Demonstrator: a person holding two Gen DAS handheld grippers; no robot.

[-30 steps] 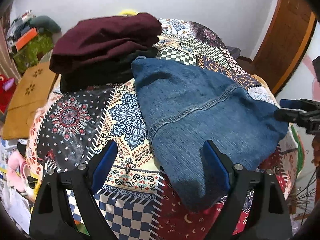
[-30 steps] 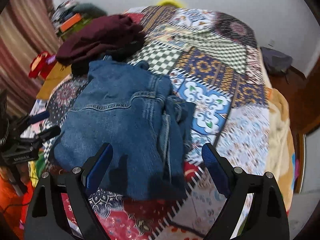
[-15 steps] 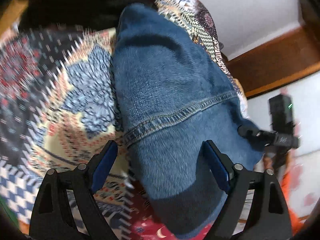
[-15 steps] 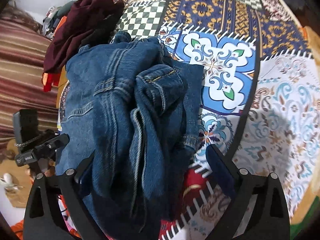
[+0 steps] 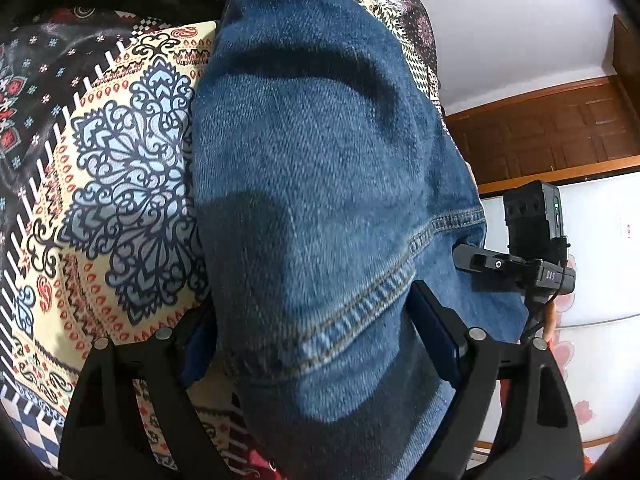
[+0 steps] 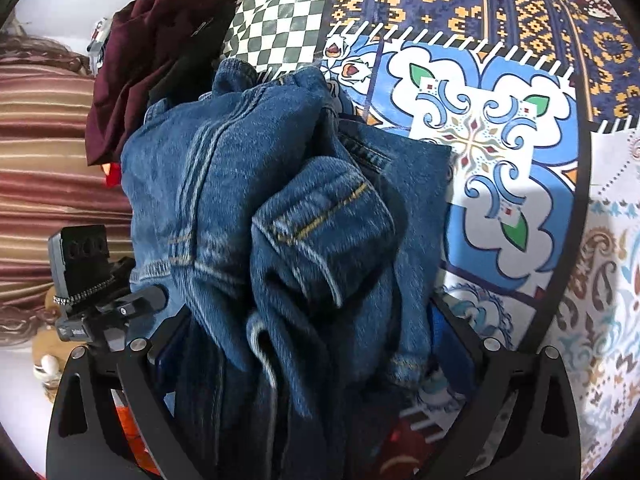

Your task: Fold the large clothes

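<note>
A bed covered by one patchwork-print bedspread (image 6: pixel 492 152) fills most of both views; a white wall (image 5: pixel 520 20) and dark wood panelling (image 5: pixel 560 136) show past it in the left wrist view, and a striped curtain (image 6: pixel 44 184) hangs at the left edge of the right wrist view.

One pair of blue jeans (image 5: pixel 320 184) lies on the bedspread, near its close edge. In the left wrist view the denim runs as a long smooth panel away from the camera, crossed by one stitched seam low down. In the right wrist view the same jeans (image 6: pixel 280 216) are bunched into thick folds with a rolled hem on top.

The left gripper (image 5: pixel 316 344) has its two fingers spread wide, one on either side of the denim, with the cloth passing between them. The right gripper (image 6: pixel 304 344) is likewise spread, its fingers flanking the bunched folds. Whether any finger actually presses the cloth cannot be told.

Each gripper shows in the other's view, beside the jeans' edge.

Beyond the jeans sits one heap of dark clothes (image 6: pixel 152 52), maroon over black, touching the jeans' far end.
</note>
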